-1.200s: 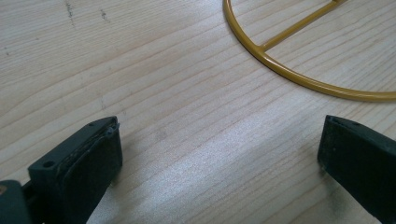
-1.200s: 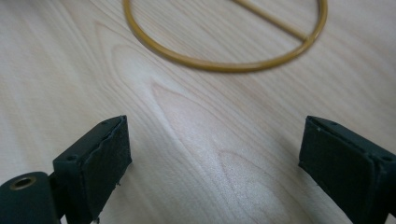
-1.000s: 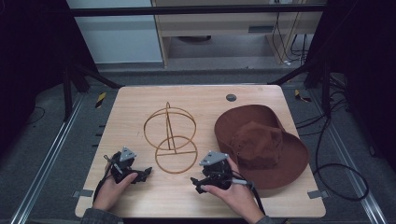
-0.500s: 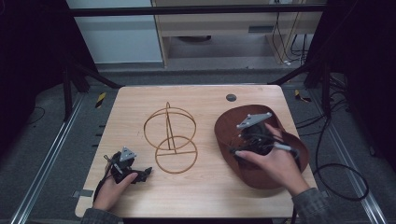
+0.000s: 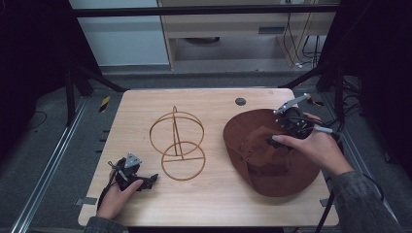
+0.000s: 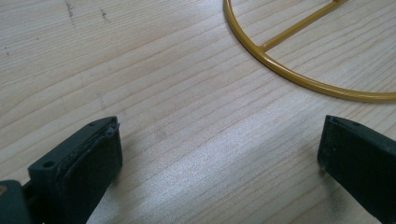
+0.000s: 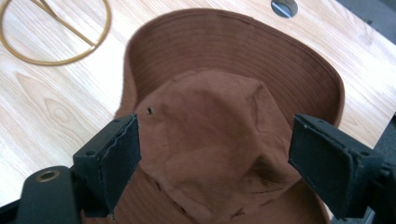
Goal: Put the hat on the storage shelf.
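Note:
A brown brimmed hat (image 5: 262, 160) lies at the right of the wooden table (image 5: 209, 204). My right gripper (image 5: 286, 127) hovers over its far side. In the right gripper view the hat's crown (image 7: 210, 93) sits below and between the wide-apart jaws of this gripper (image 7: 215, 126). The pads are clear of the cloth, though the jaws have just been closing a little. A gold wire stand (image 5: 177, 141) of rings on a round base stands mid-table. My left gripper (image 5: 151, 179) rests near the front left, open, its jaws (image 6: 222, 126) over bare wood beside the stand's base ring (image 6: 299, 74).
A dark round grommet (image 5: 240, 101) is set into the table's far edge behind the hat, also in the right gripper view (image 7: 284, 7). Metal frame rails run along the left side, cables hang at the right, and shelving stands beyond the table.
My right hand has swung from the front edge up and to the right, over the hat's far side. The left hand, the hat and the stand have stayed put.

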Demonstrator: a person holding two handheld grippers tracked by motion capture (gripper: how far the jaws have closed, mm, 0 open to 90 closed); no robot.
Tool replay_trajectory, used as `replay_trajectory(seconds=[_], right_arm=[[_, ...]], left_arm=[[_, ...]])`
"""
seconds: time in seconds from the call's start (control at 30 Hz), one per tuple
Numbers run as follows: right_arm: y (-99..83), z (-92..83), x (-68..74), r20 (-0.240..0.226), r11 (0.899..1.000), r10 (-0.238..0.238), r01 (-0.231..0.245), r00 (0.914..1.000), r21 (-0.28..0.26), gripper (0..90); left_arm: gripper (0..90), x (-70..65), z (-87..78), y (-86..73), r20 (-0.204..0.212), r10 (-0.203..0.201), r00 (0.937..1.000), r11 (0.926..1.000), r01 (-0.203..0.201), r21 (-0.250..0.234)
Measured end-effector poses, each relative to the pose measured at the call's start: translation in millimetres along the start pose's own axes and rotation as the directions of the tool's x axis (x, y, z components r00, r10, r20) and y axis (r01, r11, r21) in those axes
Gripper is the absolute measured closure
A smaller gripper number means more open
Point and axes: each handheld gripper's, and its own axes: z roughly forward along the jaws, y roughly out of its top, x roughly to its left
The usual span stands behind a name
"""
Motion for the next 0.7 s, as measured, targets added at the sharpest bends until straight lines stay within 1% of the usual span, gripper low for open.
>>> replay_trajectory(seconds=[0.07, 0.1, 0.13, 0.17, 0.27, 0.3, 0.33, 0.47, 0.57, 0.67, 0.7], right_arm=[[1.2, 4.0, -6.1, 0.0, 1.0, 0.006, -0.006, 1.0, 0.018, 18.9], [2.3, 9.6, -12.0, -0.012, 0.999, 0.002, -0.001, 0.9999, 0.039, 20.0], [2.7, 12.0, -14.4, -0.015, 0.999, -0.004, 0.004, 0.9999, 0.047, 20.0], [3.1, 15.1, -17.2, -0.017, 0.998, 0.005, -0.004, 0.9998, 0.058, 20.0], [2.9, 24.6, -25.6, -0.028, 0.997, 0.014, -0.012, 0.9995, 0.074, 19.9], [2.9, 24.6, -25.6, -0.028, 0.997, 0.014, -0.012, 0.9995, 0.074, 19.9], [2.7, 31.6, -29.3, -0.045, 0.996, 0.012, -0.008, 0.9989, 0.092, 19.7], [3.0, 43.0, -32.5, -0.071, 0.993, 0.016, -0.007, 0.9974, 0.118, 20.2], [3.6, 51.2, -33.6, -0.07, 0.989, 0.006, 0.004, 0.9975, 0.148, 21.3], [3.1, 57.6, -34.8, -0.077, 0.986, -0.005, 0.018, 0.997, 0.166, 23.4], [2.8, 58.8, -35.2, -0.08, 0.985, 0.002, 0.012, 0.9968, 0.17, 23.7]], left_arm=[[0.0, -0.1, 0.1, 0.0, 0.0, -0.002, 1.0, 1.0, 0.002, -0.002], [0.0, -0.1, 0.1, 0.0, 0.0, -0.002, 1.0, 1.0, 0.002, -0.002], [0.0, -0.2, 0.1, 0.0, -0.001, -0.001, 1.0, 1.0, 0.001, -0.002], [0.0, -0.1, 0.1, 0.0, 0.0, -0.002, 1.0, 1.0, 0.002, -0.002], [0.0, -0.2, 0.1, 0.0, -0.001, -0.002, 1.0, 1.0, 0.002, -0.002], [0.0, -0.2, 0.1, 0.0, -0.001, -0.002, 1.0, 1.0, 0.002, -0.002], [0.0, -0.1, 0.1, 0.0, -0.001, -0.002, 1.0, 1.0, 0.002, -0.002], [0.0, -0.2, 0.1, 0.0, -0.001, -0.002, 1.0, 1.0, 0.002, -0.002], [0.0, -0.1, 0.1, 0.0, 0.0, -0.002, 1.0, 1.0, 0.002, -0.002], [0.0, -0.2, 0.2, 0.0, -0.001, -0.002, 1.0, 1.0, 0.002, -0.002], [0.0, -0.2, 0.1, 0.0, -0.001, -0.002, 1.0, 1.0, 0.002, -0.002]])
